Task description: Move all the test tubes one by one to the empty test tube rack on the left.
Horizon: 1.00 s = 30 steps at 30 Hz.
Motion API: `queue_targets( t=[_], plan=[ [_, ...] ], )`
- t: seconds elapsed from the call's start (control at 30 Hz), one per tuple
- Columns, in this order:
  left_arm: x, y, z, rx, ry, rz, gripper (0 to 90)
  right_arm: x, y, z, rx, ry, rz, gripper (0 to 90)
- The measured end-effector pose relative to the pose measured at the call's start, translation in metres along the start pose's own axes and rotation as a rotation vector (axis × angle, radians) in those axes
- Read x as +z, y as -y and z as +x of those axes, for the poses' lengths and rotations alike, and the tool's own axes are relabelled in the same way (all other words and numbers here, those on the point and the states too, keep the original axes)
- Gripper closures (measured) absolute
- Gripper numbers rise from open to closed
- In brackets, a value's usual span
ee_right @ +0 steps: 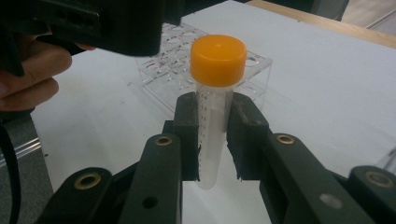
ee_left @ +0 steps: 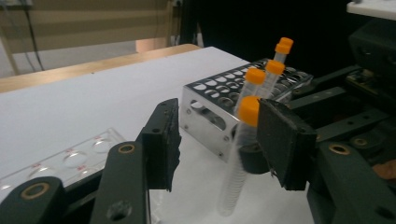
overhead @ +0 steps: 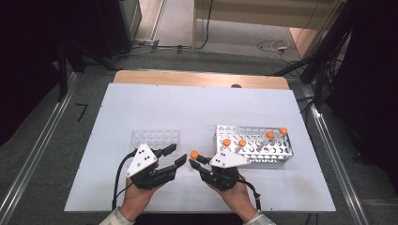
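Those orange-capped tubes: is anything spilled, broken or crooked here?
Nothing stands out. The right tool grips one tube upright; four others stand in the metal rack, and the clear rack sits flat.

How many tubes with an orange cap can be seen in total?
5. Four tubes stand in the metal rack, with caps at and. One more tube is clamped in the right hand-held gripper, in front of the rack's left end.

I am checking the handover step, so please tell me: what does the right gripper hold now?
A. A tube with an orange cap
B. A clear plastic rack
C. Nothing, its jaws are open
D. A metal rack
A: the right gripper is shut on the orange-capped tube, its pads pressing both sides.
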<state>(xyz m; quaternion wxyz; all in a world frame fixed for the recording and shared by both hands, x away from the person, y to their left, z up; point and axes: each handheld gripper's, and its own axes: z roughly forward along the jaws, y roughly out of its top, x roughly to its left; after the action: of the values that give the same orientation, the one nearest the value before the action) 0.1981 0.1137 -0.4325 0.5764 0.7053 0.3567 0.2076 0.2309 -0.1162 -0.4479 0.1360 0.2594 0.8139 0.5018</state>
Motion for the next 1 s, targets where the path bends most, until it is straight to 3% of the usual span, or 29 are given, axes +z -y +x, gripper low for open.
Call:
queue_targets(
  t=[0.23, 0.7, 1.0],
  plan=[
    [0.012, 0.000, -0.009, 0.018, 0.037, 0.024, 52.5, 0.010, -0.004, 0.006, -0.010, -0.021, 0.006, 72.7],
    [0.019, 0.001, -0.011, 0.019, 0.032, 0.037, 68.2, 0.008, -0.005, 0.008, -0.012, -0.027, 0.001, 72.7],
    [0.018, -0.001, -0.008, 0.002, 0.048, 0.036, 69.8, 0.006, -0.005, 0.006, -0.006, -0.043, -0.009, 68.7]
  ],
)
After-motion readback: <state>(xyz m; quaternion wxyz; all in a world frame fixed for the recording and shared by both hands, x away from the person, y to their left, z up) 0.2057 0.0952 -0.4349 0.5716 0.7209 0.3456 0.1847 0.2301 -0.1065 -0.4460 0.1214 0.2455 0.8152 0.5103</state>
